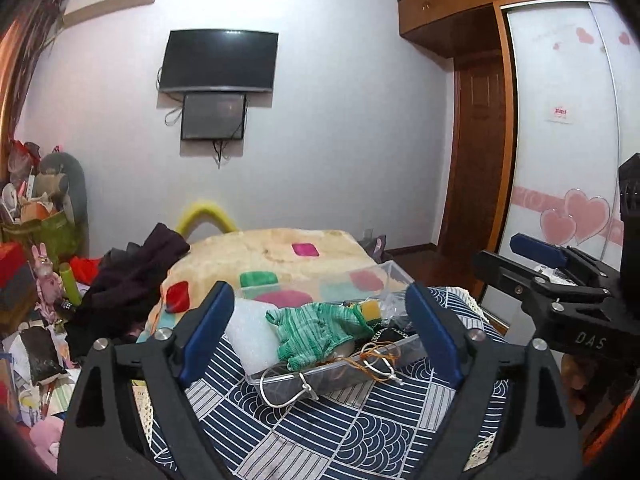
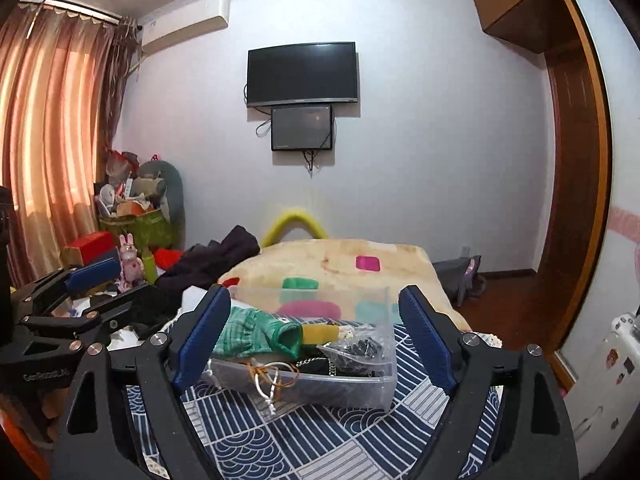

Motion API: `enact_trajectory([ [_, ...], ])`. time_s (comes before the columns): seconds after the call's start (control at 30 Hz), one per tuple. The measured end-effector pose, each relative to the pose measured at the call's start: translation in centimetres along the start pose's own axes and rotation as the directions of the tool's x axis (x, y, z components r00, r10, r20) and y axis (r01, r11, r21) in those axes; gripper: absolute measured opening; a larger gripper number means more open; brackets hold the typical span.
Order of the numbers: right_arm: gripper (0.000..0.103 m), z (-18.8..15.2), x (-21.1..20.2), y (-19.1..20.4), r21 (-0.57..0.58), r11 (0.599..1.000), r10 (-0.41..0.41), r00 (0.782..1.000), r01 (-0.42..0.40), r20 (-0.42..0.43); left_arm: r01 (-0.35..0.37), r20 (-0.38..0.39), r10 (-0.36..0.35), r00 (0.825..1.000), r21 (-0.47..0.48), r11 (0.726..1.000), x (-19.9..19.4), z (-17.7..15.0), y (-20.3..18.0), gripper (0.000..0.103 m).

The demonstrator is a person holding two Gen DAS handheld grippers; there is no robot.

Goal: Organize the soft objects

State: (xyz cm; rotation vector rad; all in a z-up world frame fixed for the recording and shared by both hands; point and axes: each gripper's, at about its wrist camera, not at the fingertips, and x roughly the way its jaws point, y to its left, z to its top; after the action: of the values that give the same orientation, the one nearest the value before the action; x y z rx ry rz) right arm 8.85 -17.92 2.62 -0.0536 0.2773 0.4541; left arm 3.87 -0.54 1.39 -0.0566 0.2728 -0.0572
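A clear plastic bin (image 1: 344, 380) (image 2: 360, 388) sits on a navy patterned cloth (image 1: 340, 432) on the bed. In it lie a green knitted garment (image 1: 320, 332) (image 2: 256, 334), a yellow sponge (image 1: 376, 308) (image 2: 320, 334), dark items and cords. A white foam piece (image 1: 250, 332) leans at the bin's left. My left gripper (image 1: 320, 336) is open and empty, its jaws on either side of the bin. My right gripper (image 2: 310, 340) is open and empty, also framing the bin; it shows at the right of the left wrist view (image 1: 536, 256).
A cream blanket (image 1: 280, 256) (image 2: 340, 264) with coloured patches covers the bed beyond. Dark clothes (image 1: 132, 280) (image 2: 216, 260) lie at its left. Cluttered toys and boxes (image 1: 36, 240) (image 2: 132, 216) fill the left side. A wardrobe (image 1: 560, 120) stands at right.
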Motion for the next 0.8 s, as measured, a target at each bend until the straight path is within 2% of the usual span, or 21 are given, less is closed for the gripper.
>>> enact_trajectory([
  [0.17,0.095,-0.2,-0.7,0.0,0.023,1.000,0.002,1.000,-0.002,0.012,0.000,0.023,0.000,1.000,-0.002,1.000,-1.3,0.0,-0.3,0.095],
  [0.8,0.098,-0.8,-2.4,0.5,0.021,1.000,-0.008,0.999,0.007,0.049,-0.005,0.033,0.005,0.999,-0.019,1.000,-2.0,-0.1,0.1,0.099],
])
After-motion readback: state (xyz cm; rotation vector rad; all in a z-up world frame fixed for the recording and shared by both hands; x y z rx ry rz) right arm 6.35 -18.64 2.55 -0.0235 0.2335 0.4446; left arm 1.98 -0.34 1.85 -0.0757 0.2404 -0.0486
